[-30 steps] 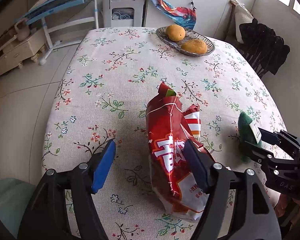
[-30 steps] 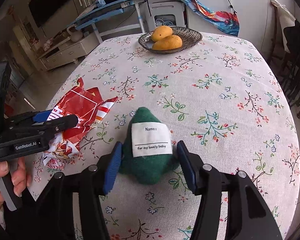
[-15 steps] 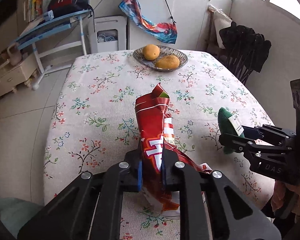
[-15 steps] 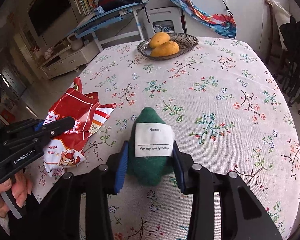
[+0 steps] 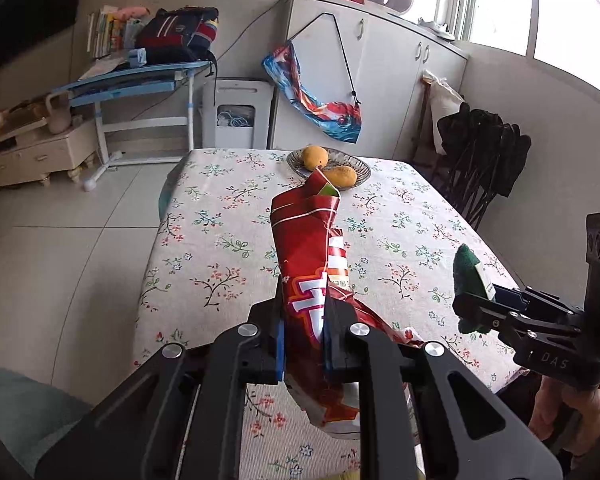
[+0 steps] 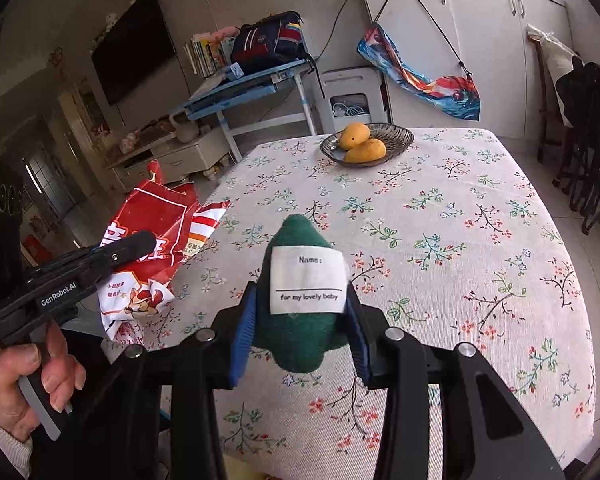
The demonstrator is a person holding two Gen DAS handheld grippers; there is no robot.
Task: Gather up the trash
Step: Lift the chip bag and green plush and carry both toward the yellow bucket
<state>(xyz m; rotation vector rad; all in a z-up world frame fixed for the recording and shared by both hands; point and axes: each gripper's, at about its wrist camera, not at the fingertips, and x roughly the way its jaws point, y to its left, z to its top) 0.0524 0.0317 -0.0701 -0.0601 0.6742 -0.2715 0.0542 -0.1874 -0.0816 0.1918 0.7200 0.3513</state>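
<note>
Above the near edge of the floral-clothed table (image 5: 228,216), the crumpled red foil snack bag (image 5: 308,256) hangs pinched in the left claw (image 5: 305,336); the right claw (image 6: 300,332) squeezes a green felt pouch (image 6: 300,340) with a white label beside it

I am looking into a home, in a living and eating room. A table (image 6: 480,208) wears a cloth with little flowers, and a dish (image 6: 396,136) on it holds two mangoes (image 6: 364,148). A flat TV (image 6: 134,46) hangs on the wall. A blue kid's desk (image 5: 140,80) has a backpack (image 5: 180,36) and books (image 5: 106,36) on top. White cupboards (image 5: 384,80) stand by a bright window (image 5: 496,0). A dark coat (image 5: 484,152) hangs over a chair. The floor (image 5: 60,240) has pale tiles.
</note>
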